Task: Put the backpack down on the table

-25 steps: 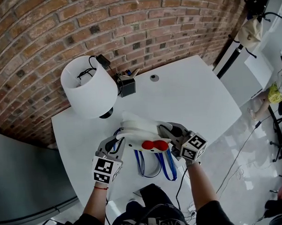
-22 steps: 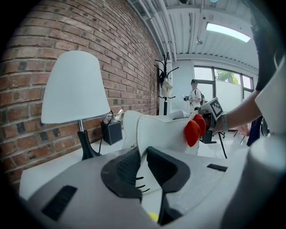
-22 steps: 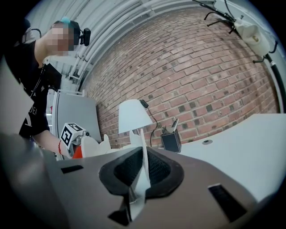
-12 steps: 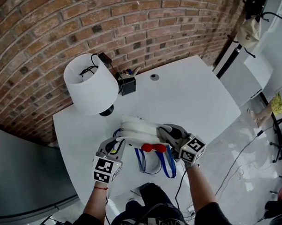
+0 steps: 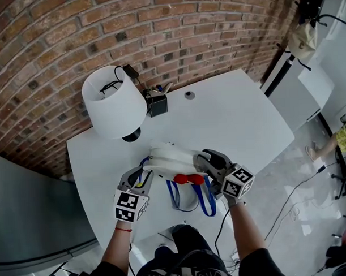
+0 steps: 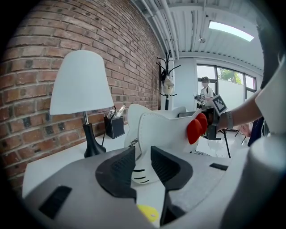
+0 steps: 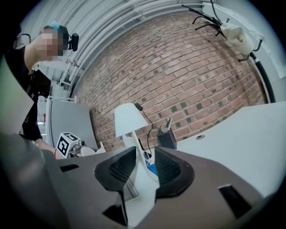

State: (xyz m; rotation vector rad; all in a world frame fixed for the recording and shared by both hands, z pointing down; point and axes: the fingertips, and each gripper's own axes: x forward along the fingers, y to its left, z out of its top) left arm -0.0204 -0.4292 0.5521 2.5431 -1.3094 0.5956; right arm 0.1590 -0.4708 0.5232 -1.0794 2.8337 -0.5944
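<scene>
Right claw (image 7: pixel 143 169) has just been opening: jaws spread, backpack (image 5: pixel 165 156) panel loose between them. Left claw (image 6: pixel 142 166) is also spread, backpack at its tips. Backpack sits on worktop (image 5: pixel 240 126), so the set-down looks done.

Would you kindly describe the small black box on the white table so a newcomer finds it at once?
Look along the brick wall behind the white table. Right of the white-shaded lamp stands the small black open-topped box, slim items poking out: the only dark, square thing there.
</scene>
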